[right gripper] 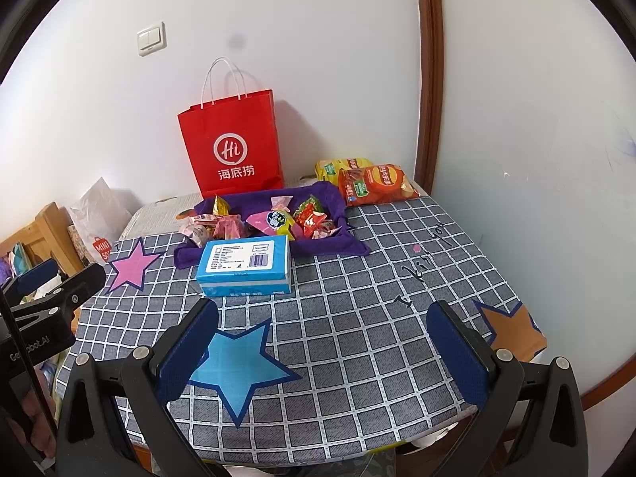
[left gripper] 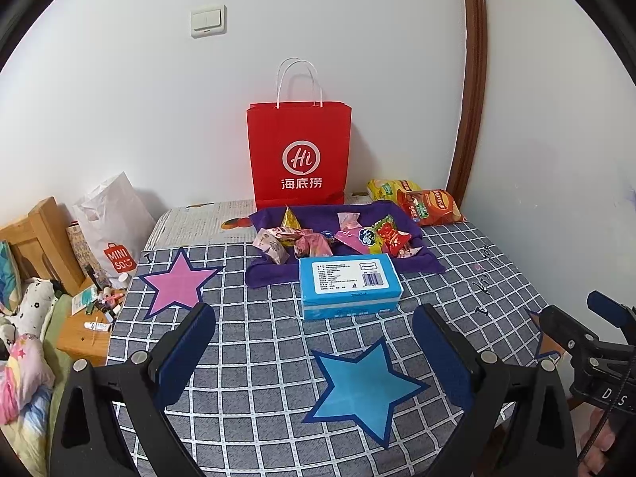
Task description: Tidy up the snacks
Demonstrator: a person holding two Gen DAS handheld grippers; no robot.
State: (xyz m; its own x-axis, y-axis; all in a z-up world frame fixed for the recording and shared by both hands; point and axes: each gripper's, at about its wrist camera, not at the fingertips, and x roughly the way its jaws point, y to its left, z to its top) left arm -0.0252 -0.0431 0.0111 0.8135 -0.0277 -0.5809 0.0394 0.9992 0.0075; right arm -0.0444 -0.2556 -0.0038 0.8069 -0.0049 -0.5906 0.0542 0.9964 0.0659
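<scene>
Several small wrapped snacks [left gripper: 349, 236] [right gripper: 278, 220] lie in a heap on a purple cloth [left gripper: 270, 272] [right gripper: 349, 244] at the back of the table. Two chip bags [left gripper: 431, 206] [right gripper: 375, 185], one yellow and one red, rest at the back right corner. A red paper bag [left gripper: 300, 151] [right gripper: 232, 145] stands upright against the wall behind the cloth. A blue tissue pack [left gripper: 348, 286] [right gripper: 246, 266] sits just in front of the cloth. My left gripper [left gripper: 314, 334] and right gripper [right gripper: 324, 330] hover open over the near part of the table, holding nothing.
The table wears a grey checked cloth [left gripper: 457, 270] [right gripper: 377, 278] with pink, blue and orange star patches. A wooden nightstand [left gripper: 85, 334] cluttered with small items and a white shopping bag [left gripper: 109, 222] stand to the left. A wall corner and brown door frame [right gripper: 429, 79] rise at the right.
</scene>
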